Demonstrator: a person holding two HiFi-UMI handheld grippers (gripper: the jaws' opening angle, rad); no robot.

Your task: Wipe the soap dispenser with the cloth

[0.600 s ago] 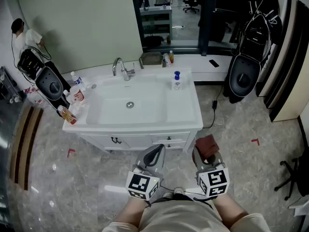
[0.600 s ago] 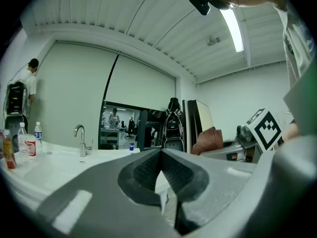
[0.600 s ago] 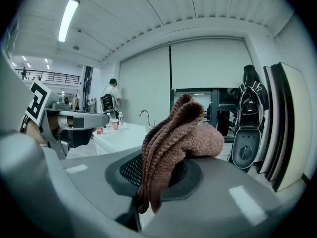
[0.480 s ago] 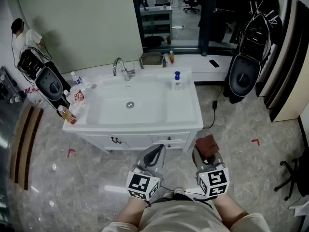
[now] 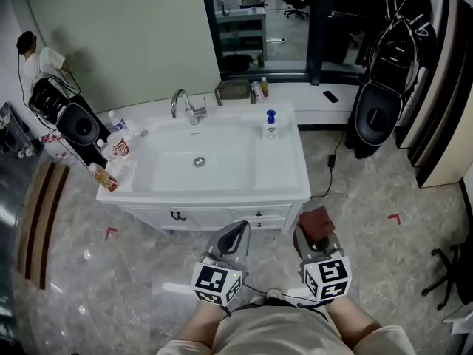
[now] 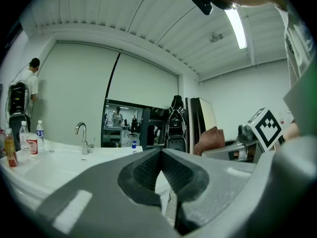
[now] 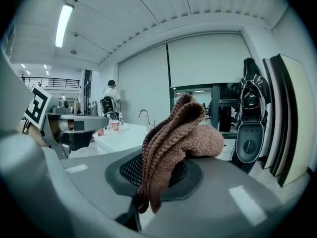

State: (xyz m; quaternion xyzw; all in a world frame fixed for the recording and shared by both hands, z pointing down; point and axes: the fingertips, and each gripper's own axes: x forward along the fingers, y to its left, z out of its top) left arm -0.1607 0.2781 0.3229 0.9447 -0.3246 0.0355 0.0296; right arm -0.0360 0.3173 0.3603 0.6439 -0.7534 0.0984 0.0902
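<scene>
The soap dispenser [image 5: 270,125], clear with a blue pump, stands on the right rim of the white sink counter [image 5: 292,168]; it shows small and far in the left gripper view as the soap dispenser [image 6: 133,146]. My right gripper [image 5: 316,237] is shut on a brown knitted cloth [image 7: 173,145], seen as the cloth [image 5: 318,220] in the head view. My left gripper [image 5: 235,237] is shut with nothing between its jaws. Both are held low in front of the vanity, well short of the dispenser.
A chrome tap [image 5: 185,106] rises behind the basin [image 5: 198,161]. Bottles and a red-patterned cup [image 5: 120,148] crowd the counter's left end. A person [image 5: 41,61] stands at far left by a black backpack unit [image 5: 80,124]. Another black unit [image 5: 377,117] leans at right.
The head view has shifted very slightly; both grippers stay where they were, and the cloth stays clamped in the right one.
</scene>
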